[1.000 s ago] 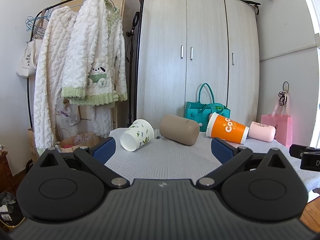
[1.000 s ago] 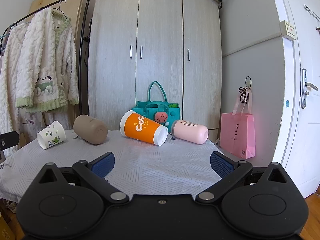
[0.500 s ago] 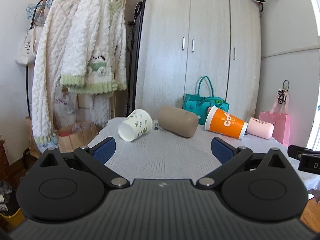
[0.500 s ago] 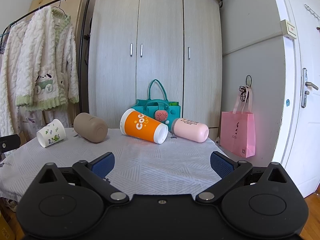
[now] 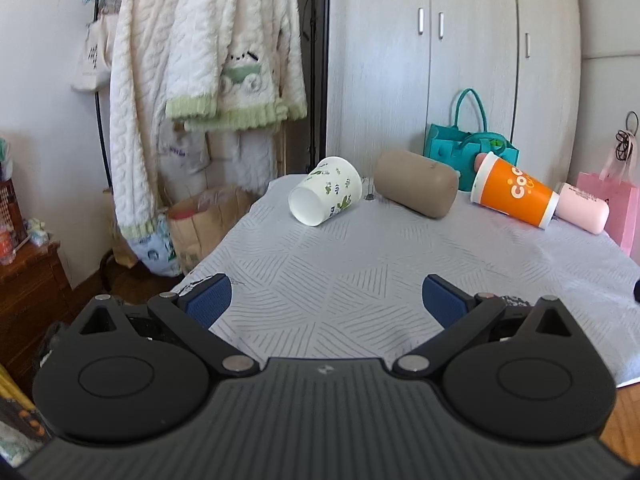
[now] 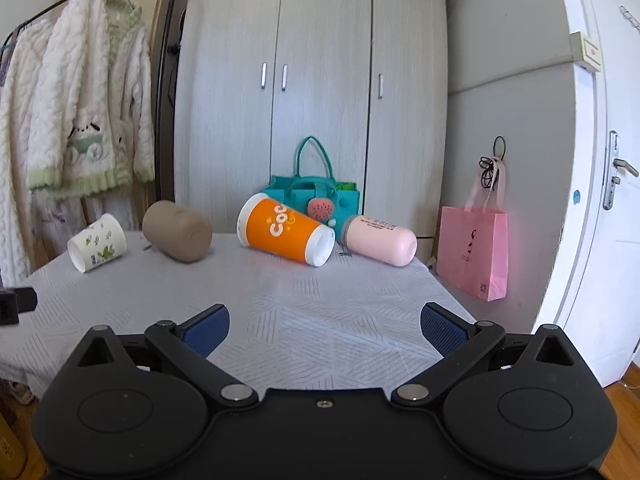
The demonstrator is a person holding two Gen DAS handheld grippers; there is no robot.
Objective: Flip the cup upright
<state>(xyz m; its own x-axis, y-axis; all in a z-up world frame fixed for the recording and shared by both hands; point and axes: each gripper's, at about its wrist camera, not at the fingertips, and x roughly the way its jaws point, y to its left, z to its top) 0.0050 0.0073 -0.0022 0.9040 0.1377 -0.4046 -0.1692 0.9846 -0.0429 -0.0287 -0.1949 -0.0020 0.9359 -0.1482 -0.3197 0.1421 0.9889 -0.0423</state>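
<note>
The left tool (image 5: 325,300) is hovering over the near part of the tabletop (image 5: 360,280) with its blue-padded fingers (image 5: 206,300) spread wide and grasping nothing. The right tool (image 6: 324,326) is likewise standing released, its pads (image 6: 442,328) wide apart above the near edge of the grey patterned cloth and touching none of the cups.

Four cups are lying on their sides in a row along the far side of the tabletop. Farthest left, the white paper cup with green cactus print (image 5: 326,196) is resting tilted, its open mouth facing the near left. Just to its right the tan cup (image 5: 416,188) is lying with its closed base turned toward the near right. Further right the orange cup (image 6: 286,234) is lying with its wider white-rimmed end at the far left and its narrower white end pointing to the near right. The pink tumbler (image 6: 380,240) is lying just beside that narrower end, at the far right corner; whether the two are touching cannot be told.

Behind the orange cup a teal felt handbag (image 6: 316,196) is standing against the wardrobe (image 6: 316,92). A pink gift bag (image 6: 474,252) is hanging to the right of the tabletop, and a white fleece robe (image 5: 208,60) is hanging on the rack at the left.
</note>
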